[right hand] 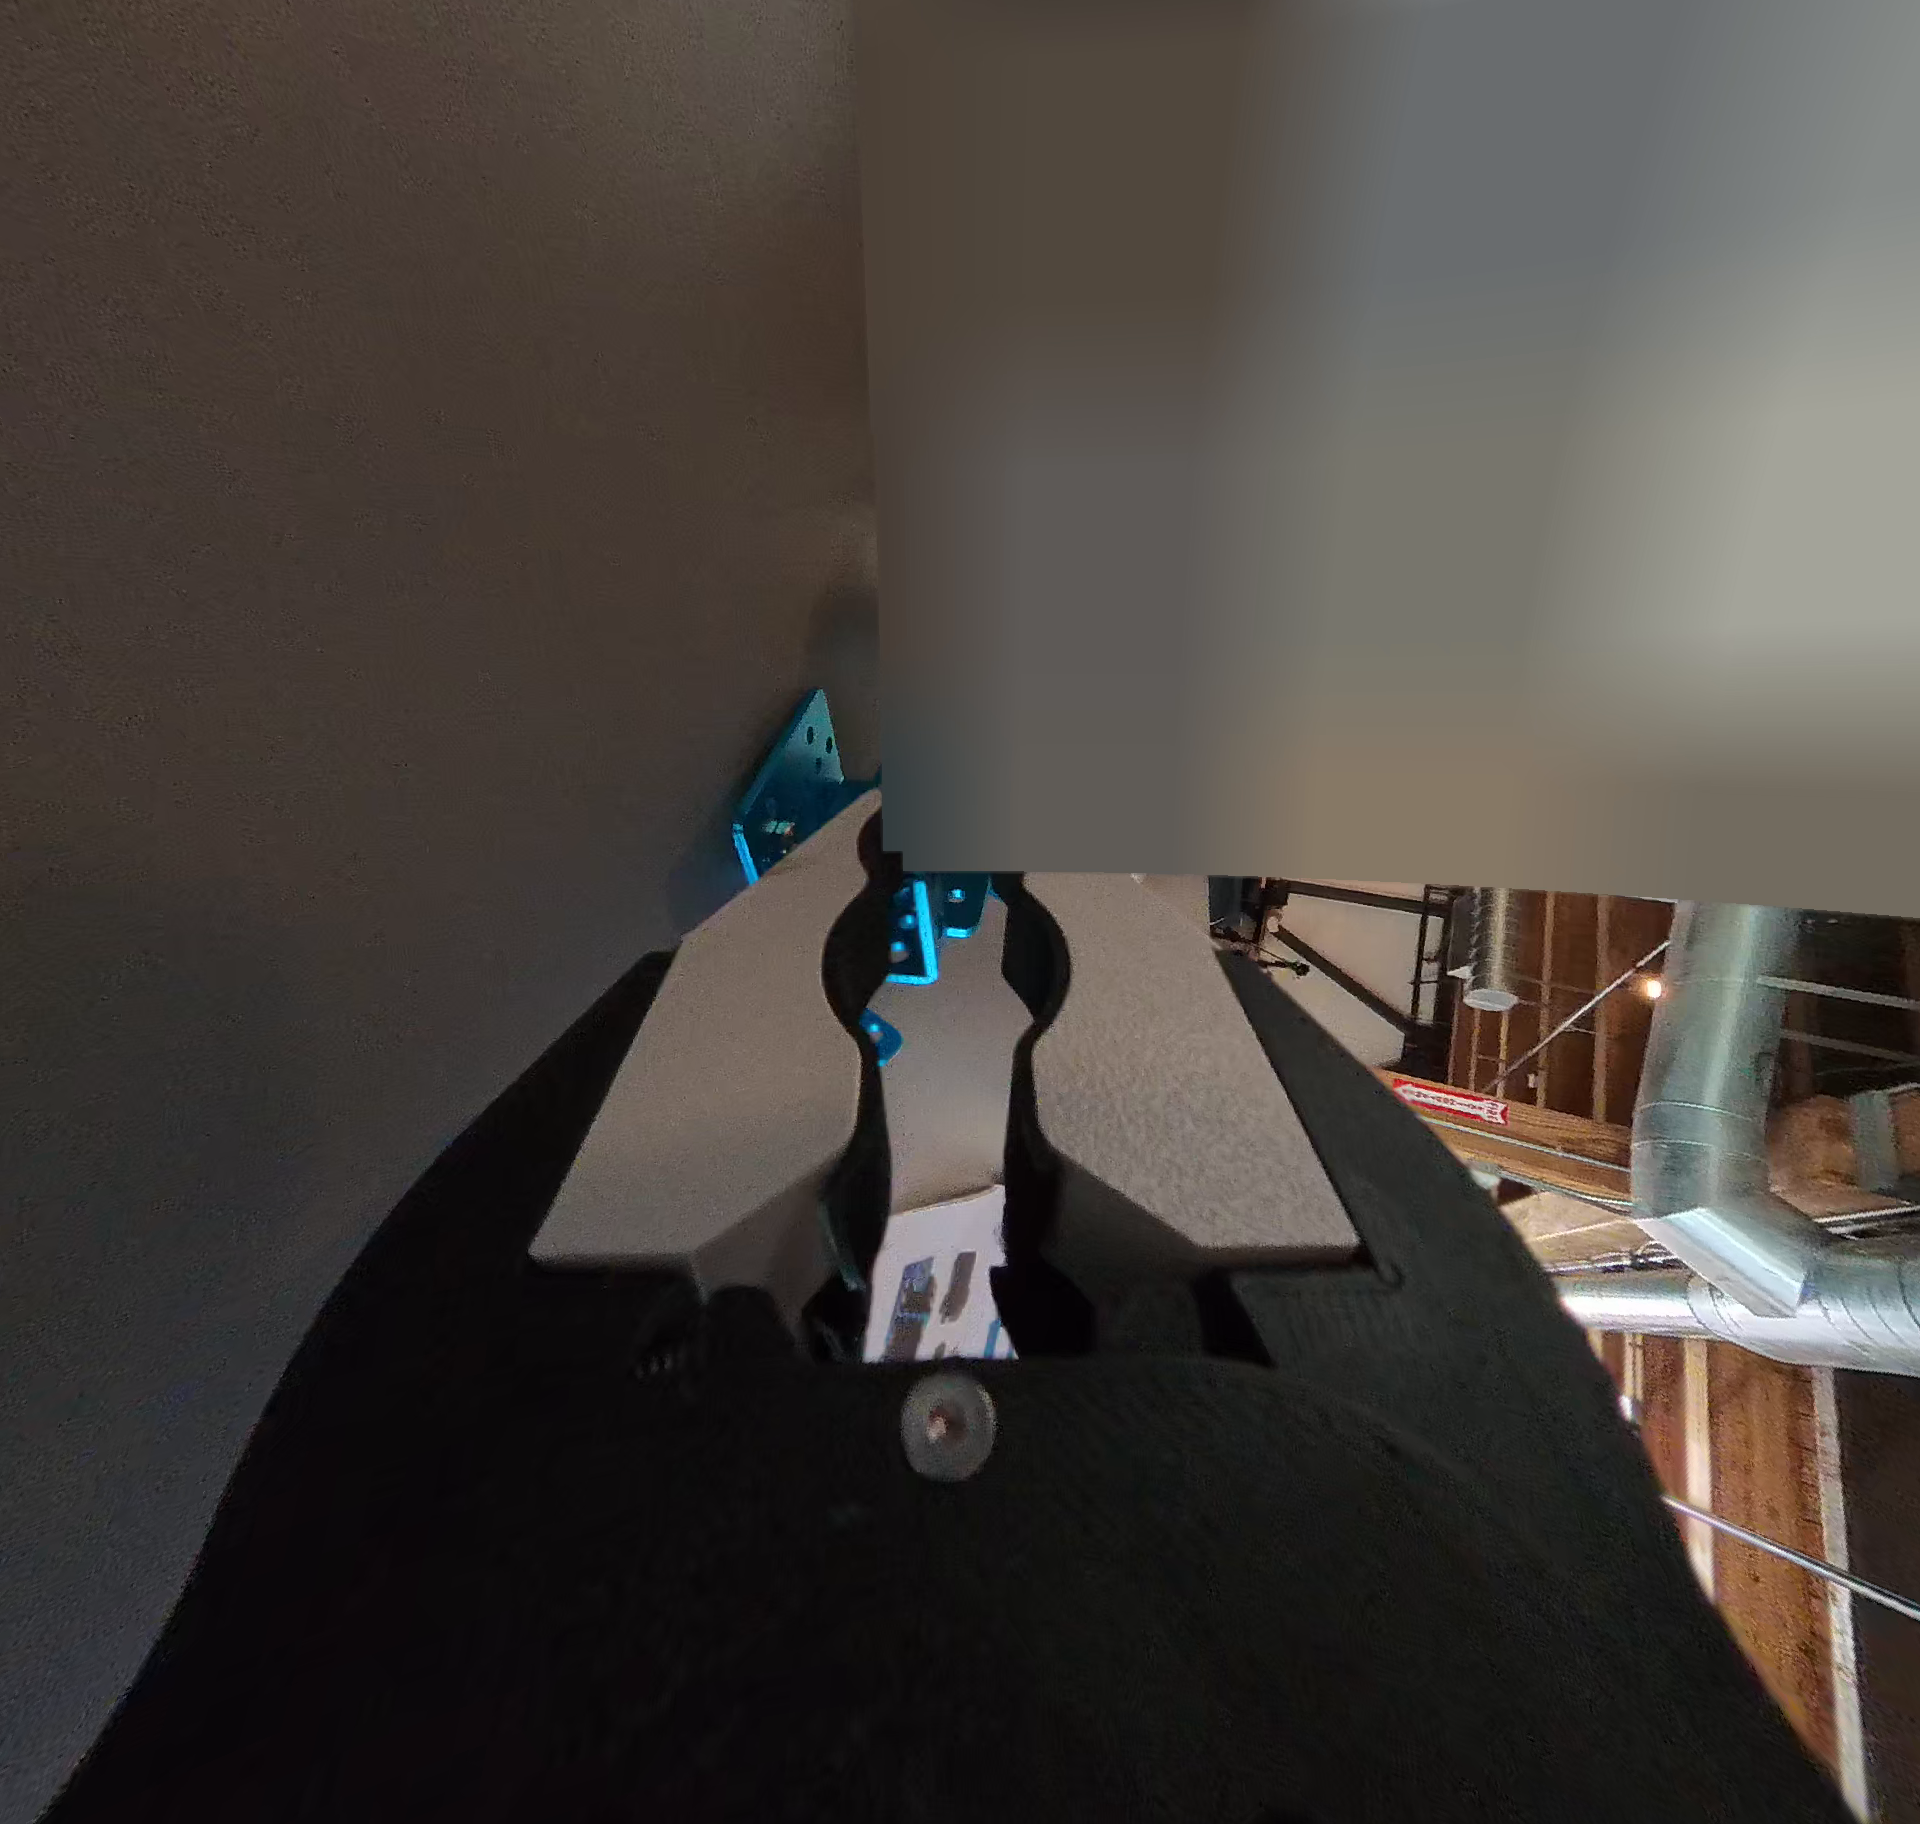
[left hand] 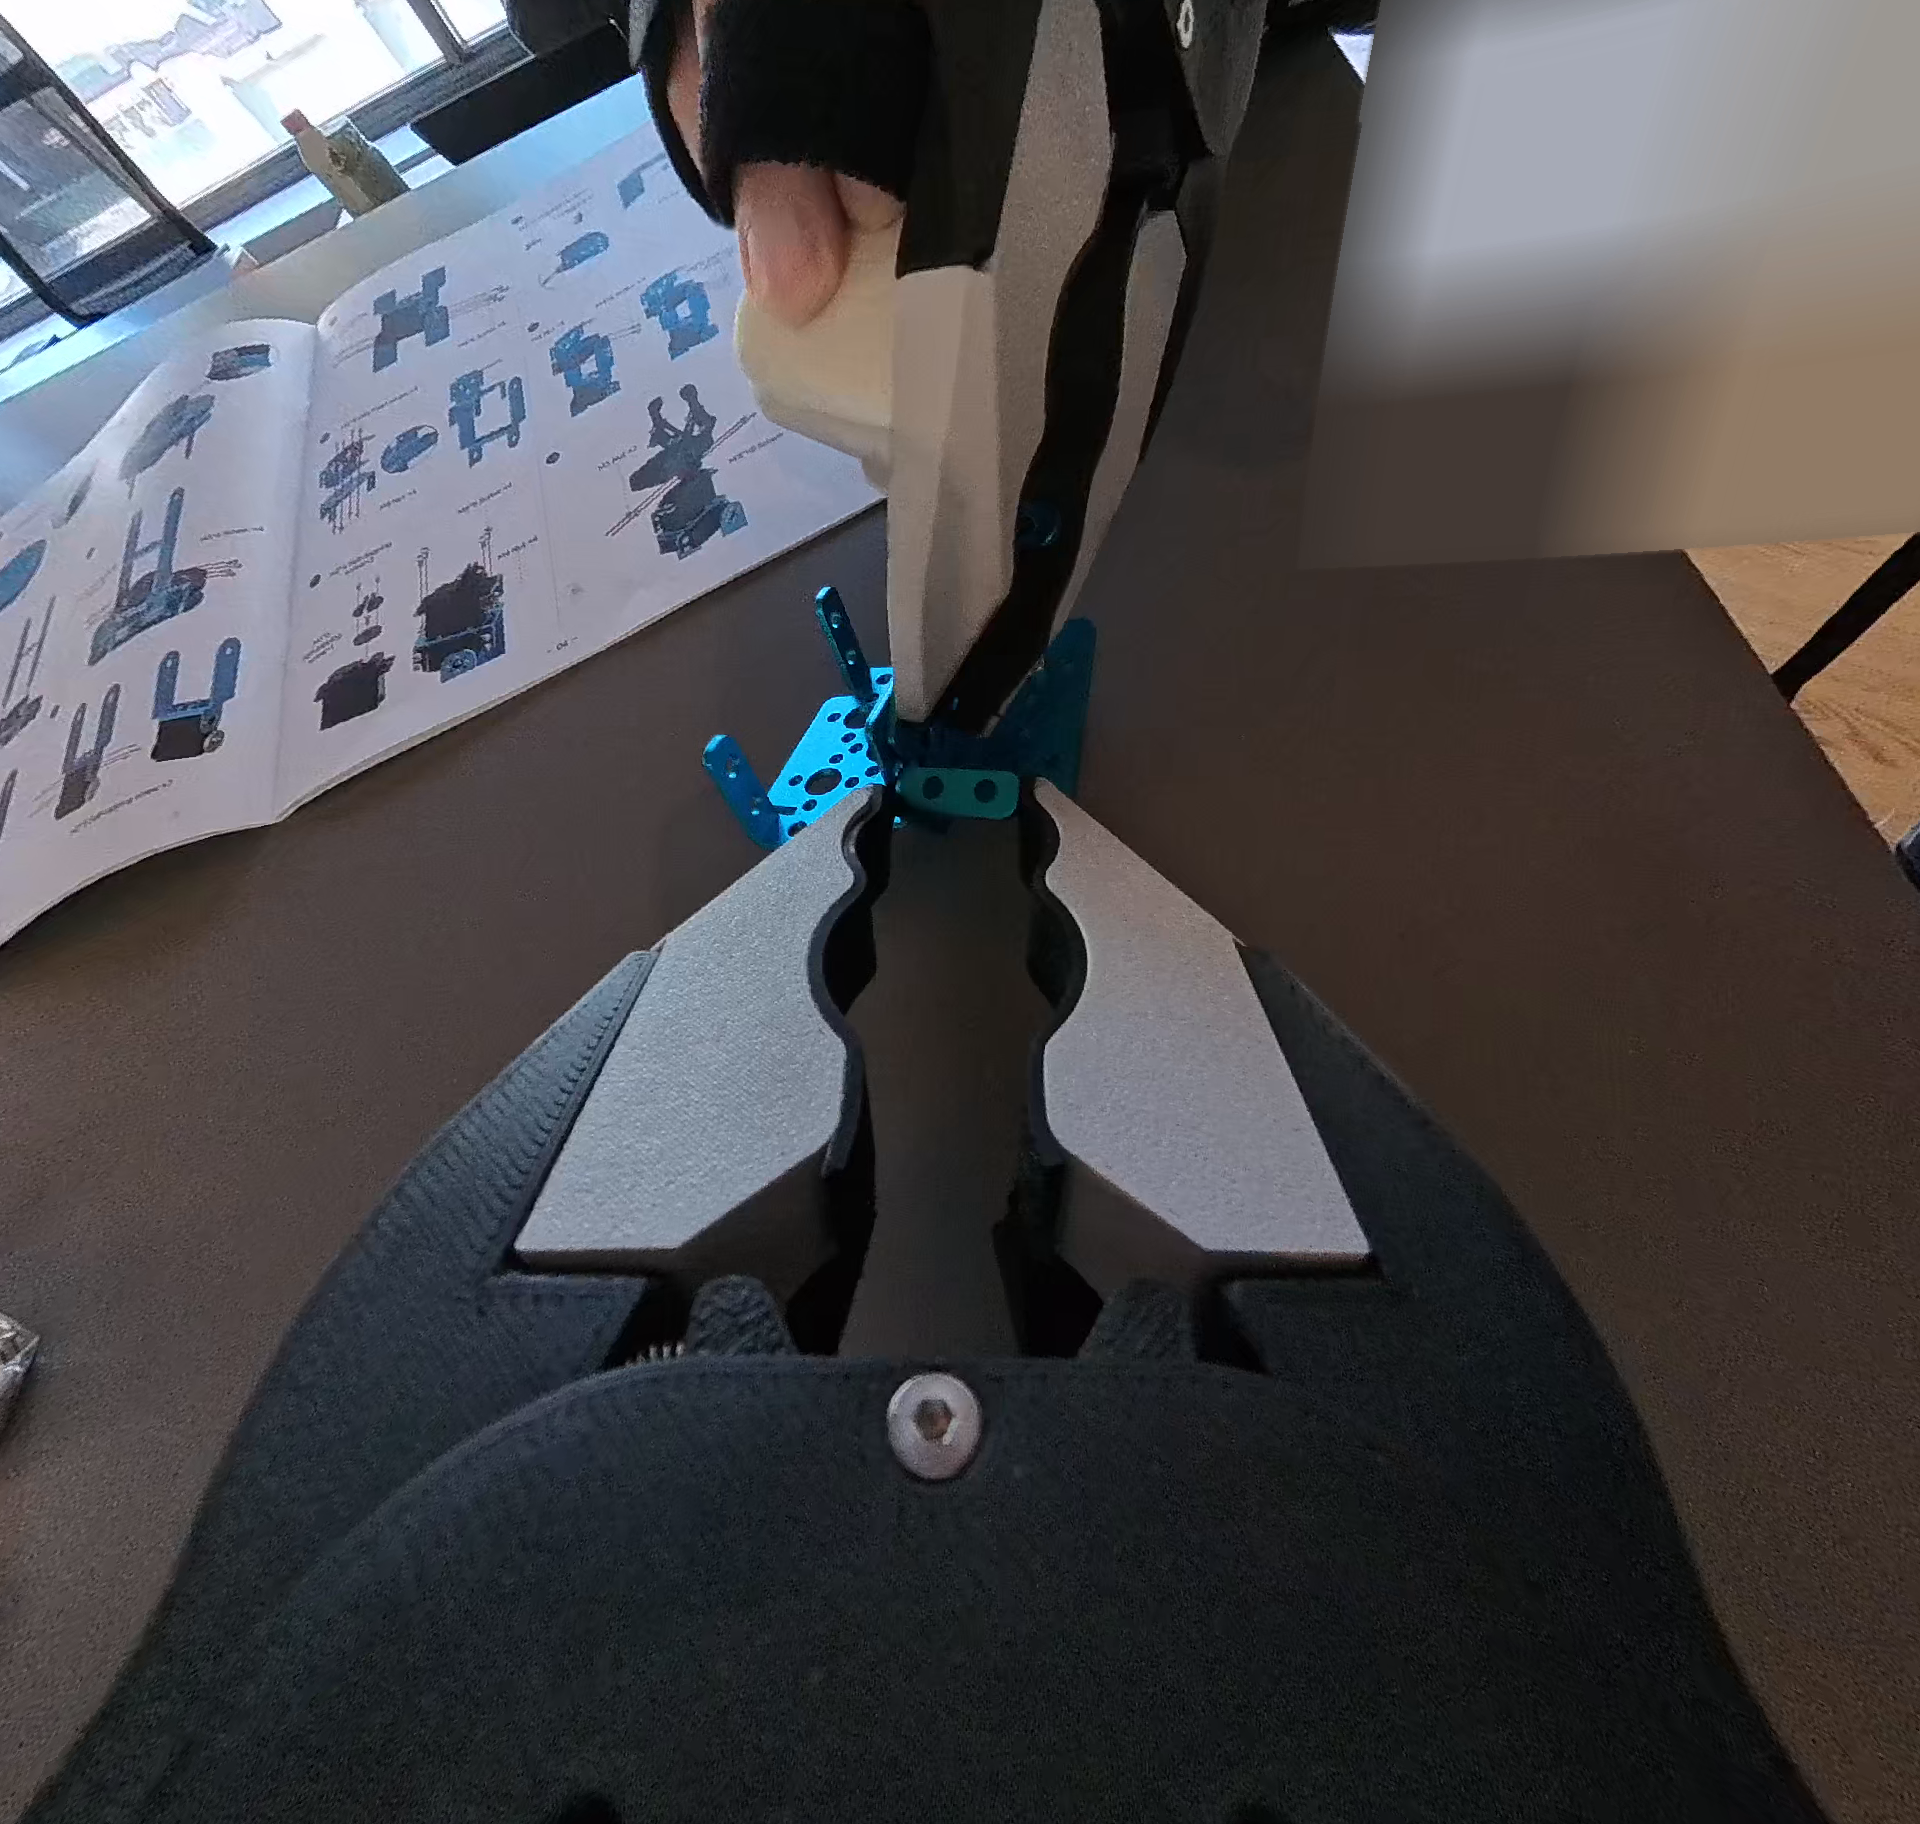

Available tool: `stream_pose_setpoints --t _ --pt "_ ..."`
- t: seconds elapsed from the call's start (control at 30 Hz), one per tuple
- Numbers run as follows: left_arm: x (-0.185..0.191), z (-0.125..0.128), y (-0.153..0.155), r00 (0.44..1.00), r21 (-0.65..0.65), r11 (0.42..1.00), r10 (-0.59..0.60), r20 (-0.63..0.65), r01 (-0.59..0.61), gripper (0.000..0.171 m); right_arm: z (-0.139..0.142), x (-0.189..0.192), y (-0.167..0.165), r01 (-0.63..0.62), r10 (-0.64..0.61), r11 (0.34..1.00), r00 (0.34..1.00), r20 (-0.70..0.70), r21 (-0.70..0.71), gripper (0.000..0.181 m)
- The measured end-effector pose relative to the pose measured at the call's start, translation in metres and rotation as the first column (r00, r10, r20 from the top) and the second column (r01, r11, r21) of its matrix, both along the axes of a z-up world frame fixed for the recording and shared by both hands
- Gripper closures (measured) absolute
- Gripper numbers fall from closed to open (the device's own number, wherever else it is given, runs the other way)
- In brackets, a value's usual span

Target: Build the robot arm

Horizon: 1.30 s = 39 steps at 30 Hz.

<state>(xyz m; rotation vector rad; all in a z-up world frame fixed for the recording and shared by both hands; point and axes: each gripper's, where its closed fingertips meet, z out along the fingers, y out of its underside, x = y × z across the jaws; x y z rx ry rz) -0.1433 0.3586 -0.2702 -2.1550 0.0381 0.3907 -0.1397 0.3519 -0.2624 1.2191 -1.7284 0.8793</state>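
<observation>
I noted both grippers pinching one blue bracket assembly [left hand: 940, 766] narrowly, right gripper [left hand: 935, 709] from twelve o'clock, left gripper [left hand: 961, 803] from six; opposing pulls risked twisting it loose.

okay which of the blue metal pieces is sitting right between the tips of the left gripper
The small darker teal strip with two holes, lying crosswise between the left gripper tips. The brighter blue perforated bracket sits just left, outside them.

Bracket [left hand: 831, 772] on table [left hand: 1351, 839]; booklet [left hand: 364, 527] lies left of it.

Dark table [left hand: 1351, 839], bright windows [left hand: 208, 39], ceiling ducts [right hand: 1714, 1099].
</observation>
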Motion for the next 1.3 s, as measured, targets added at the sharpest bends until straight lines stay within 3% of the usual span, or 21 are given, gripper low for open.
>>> stream_pose_setpoints --t 0.03,0.2,0.3,0.6,0.77,0.93,1.03,1.3 --pt "0.000 0.000 0.000 1.000 0.000 1.000 0.000 0.002 0.000 0.149 -0.001 0.000 0.000 -0.002 0.002 1.000 1.000 0.002 0.005 0.166" --pt "-0.002 0.000 -0.001 1.000 -0.001 1.000 0.007 -0.023 -0.007 0.149 -0.003 0.002 0.003 0.005 -0.008 0.999 0.996 0.089 0.035 0.155" --pt "-0.005 0.000 -0.003 0.999 -0.003 1.000 0.019 -0.032 -0.020 0.149 0.012 0.005 0.002 0.003 0.001 1.000 0.986 0.168 -0.021 0.145" --pt "-0.009 0.001 -0.008 0.999 -0.010 0.999 0.035 -0.040 -0.036 0.150 0.002 -0.008 0.002 0.110 -0.115 0.993 0.968 0.225 0.034 0.141" --pt "-0.009 0.001 -0.008 0.998 -0.019 0.999 0.035 -0.051 -0.037 0.150 0.004 -0.012 0.006 0.090 -0.093 0.995 0.992 0.089 0.036 0.140" --pt "-0.013 0.001 -0.008 0.997 -0.024 0.999 0.038 -0.071 -0.040 0.151 0.010 -0.007 0.008 0.088 -0.094 0.994 0.990 0.107 0.061 0.142" --pt "-0.017 0.001 -0.011 0.995 -0.026 0.998 0.049 -0.082 -0.051 0.151 0.009 -0.012 0.009 0.139 -0.156 0.984 0.975 0.159 0.114 0.142" --pt "-0.027 -0.001 -0.018 0.989 -0.035 0.994 0.095 -0.116 -0.099 0.155 0.024 -0.006 -0.004 0.051 -0.030 0.993 0.978 0.205 -0.102 0.145"
